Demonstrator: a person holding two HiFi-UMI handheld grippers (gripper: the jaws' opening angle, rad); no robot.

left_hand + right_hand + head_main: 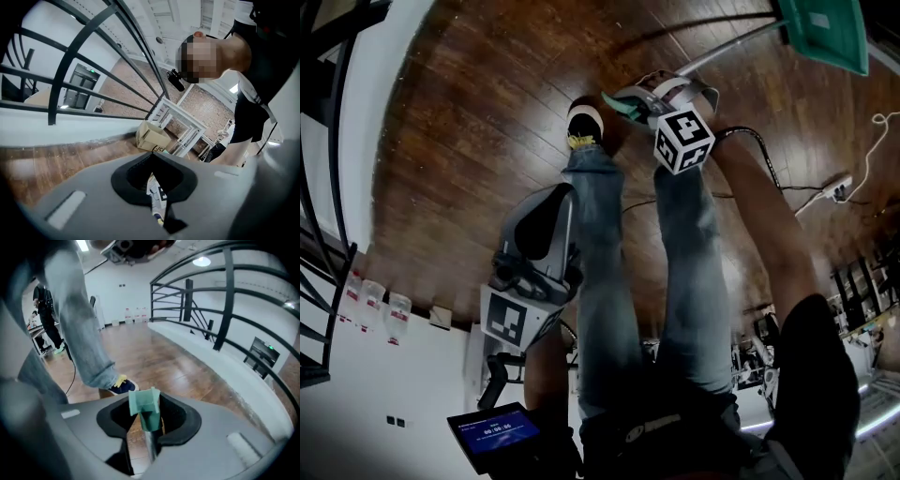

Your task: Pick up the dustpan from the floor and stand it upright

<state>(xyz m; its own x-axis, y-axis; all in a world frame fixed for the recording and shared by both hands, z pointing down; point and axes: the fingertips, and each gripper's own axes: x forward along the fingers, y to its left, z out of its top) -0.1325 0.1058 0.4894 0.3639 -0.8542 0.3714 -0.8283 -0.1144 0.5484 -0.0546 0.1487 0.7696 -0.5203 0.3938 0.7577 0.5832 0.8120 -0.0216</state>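
Observation:
The dustpan has a teal pan (825, 33) at the top right of the head view and a long metal pole (731, 47) slanting down from it over the wooden floor. My right gripper (642, 103) is shut on the pole's teal handle end (623, 101). In the right gripper view that teal grip (145, 406) sticks up between the jaws of the right gripper (149, 427), with the metal pole running down out of sight. My left gripper (546, 211) hangs beside the person's left leg, away from the dustpan. It (157, 197) looks shut, with nothing in it.
The person's jeans-clad legs and a dark shoe (584, 127) stand between the grippers. A black railing (323, 234) and white ledge run along the left. A cable (787, 187) and power strip (839, 187) lie at right. A cardboard box (152, 136) sits by white racks.

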